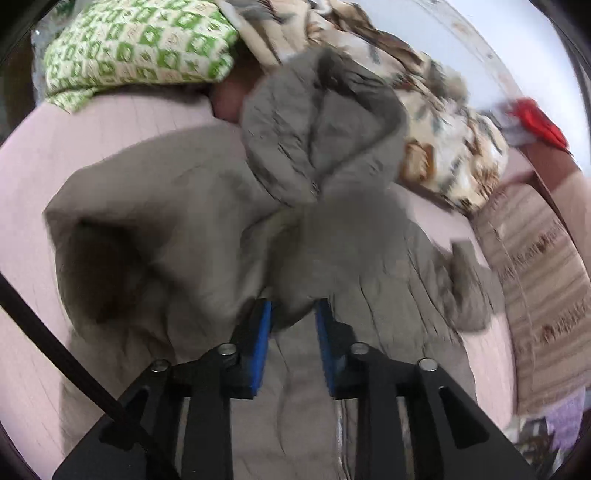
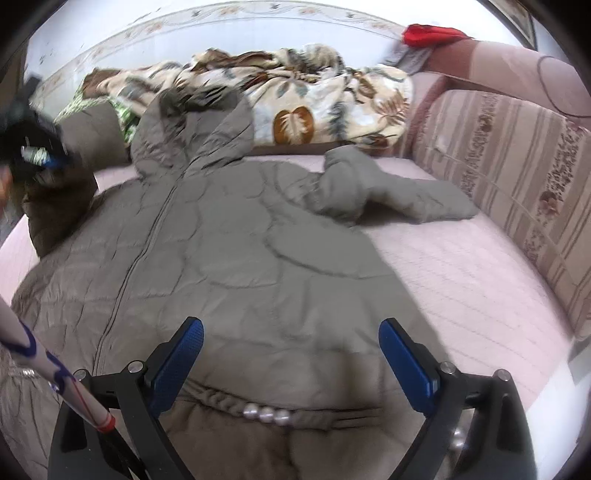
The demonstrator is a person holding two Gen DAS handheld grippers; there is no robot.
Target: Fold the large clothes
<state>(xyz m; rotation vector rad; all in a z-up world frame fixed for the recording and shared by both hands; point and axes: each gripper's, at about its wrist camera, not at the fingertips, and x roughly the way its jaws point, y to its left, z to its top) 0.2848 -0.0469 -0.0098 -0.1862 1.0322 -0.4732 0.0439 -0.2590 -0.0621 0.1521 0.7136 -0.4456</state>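
Observation:
A grey-brown quilted hooded jacket (image 2: 229,251) lies front up on the pink bed sheet (image 2: 450,266), its hood (image 2: 192,125) toward the far side. One sleeve (image 2: 388,188) lies bent at the right. My right gripper (image 2: 291,332) hovers open over the jacket's hem, with nothing between its blue pads (image 2: 402,362). In the left wrist view my left gripper (image 1: 293,310) has its pads close together on a bunched fold of the jacket (image 1: 207,221), and creases radiate from the pinch. The left gripper (image 2: 40,155) is a blur at the jacket's left side.
A floral blanket (image 2: 314,96) is heaped beyond the hood. A green-patterned cushion (image 1: 136,44) lies at the far left. A striped upholstered backrest (image 2: 517,177) bounds the right side, with a red item (image 2: 428,33) on top. Pearl beads (image 2: 266,413) sit at the hem.

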